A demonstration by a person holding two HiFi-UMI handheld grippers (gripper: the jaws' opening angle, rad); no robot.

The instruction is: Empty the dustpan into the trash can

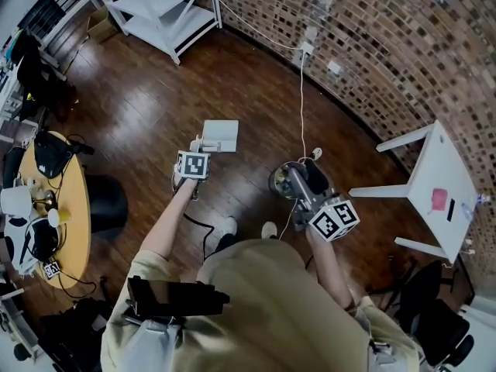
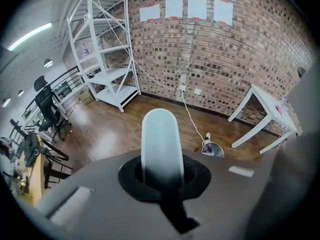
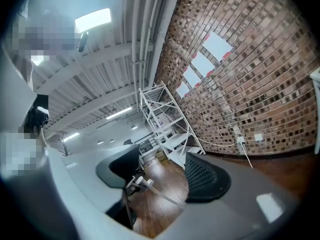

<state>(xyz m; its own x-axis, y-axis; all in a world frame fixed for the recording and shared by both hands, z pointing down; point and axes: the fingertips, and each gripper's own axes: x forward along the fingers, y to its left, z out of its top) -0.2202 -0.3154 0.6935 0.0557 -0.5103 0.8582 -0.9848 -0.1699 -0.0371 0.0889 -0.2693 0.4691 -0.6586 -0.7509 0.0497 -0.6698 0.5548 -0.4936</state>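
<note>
left tool: clenched on the white dustpan; in the left gripper view a pale rounded part of it stands straight out from the shut jaws.
dustpan position: just ahead of the left tool, over the wooden floor; left of the trash can and apart from it, not above its mouth.
right tool: clenched, close over the right side of the trash can's rim in the head view; contact not readable.
right jaws: narrow gap showing in the right gripper view, with a thin pale bar crossing it; gripped or merely behind, cannot tell.
trash can: small, round, shiny-rimmed, on the floor just ahead of the person's shoes, beside a white cable coming down from the brick wall.
</note>
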